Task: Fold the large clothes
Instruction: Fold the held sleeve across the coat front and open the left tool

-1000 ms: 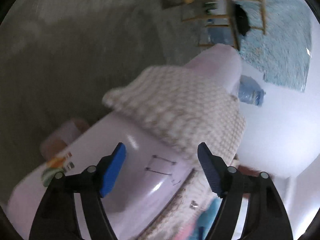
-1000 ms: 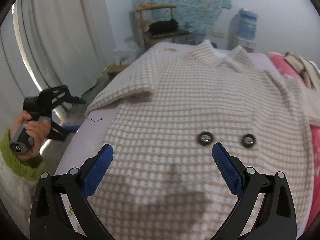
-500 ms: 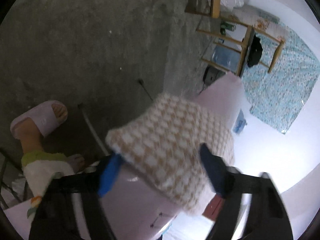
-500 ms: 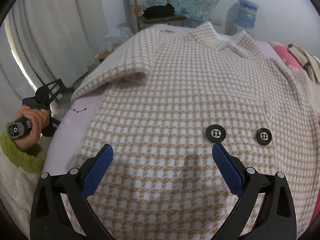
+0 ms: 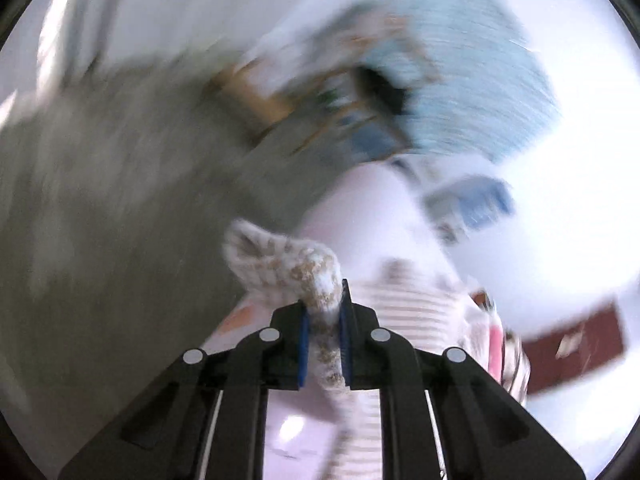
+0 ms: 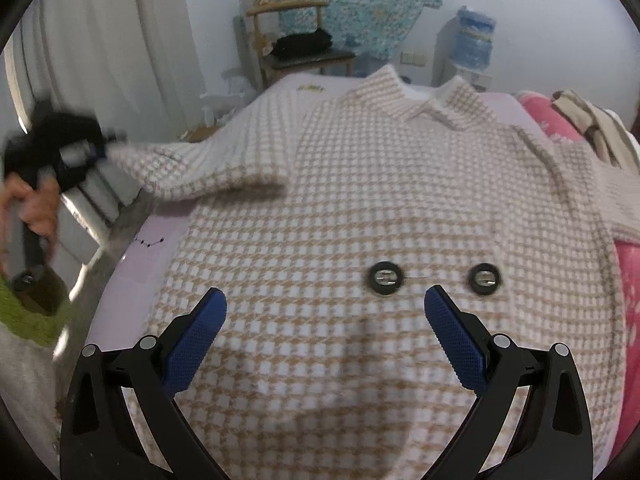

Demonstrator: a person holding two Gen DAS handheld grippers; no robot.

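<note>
A beige-and-white houndstooth coat (image 6: 360,220) lies front-up on the bed, with two black buttons (image 6: 385,278) near its middle. Its left sleeve (image 6: 200,160) is pulled out toward the bed's left edge. My left gripper (image 5: 323,300) has its jaws closing, and the blue pads press on the sleeve cuff (image 5: 288,268) between them. In the right wrist view the same left gripper (image 6: 100,150) shows blurred at the sleeve's end, held by a hand (image 6: 36,208). My right gripper (image 6: 324,308) hovers open over the coat's lower front, with nothing between its fingers.
A lilac bedsheet (image 6: 132,280) shows left of the coat. Pink bedding (image 6: 548,120) and folded clothes lie at the right. Behind the bed stand a wooden chair (image 6: 296,40) with a dark item on it, a water dispenser (image 6: 472,44) and white curtains (image 6: 120,60).
The left gripper went from open beside the hanging sleeve to clamped on its cuff and swung upward with it. The right gripper edged a little closer to the coat.
</note>
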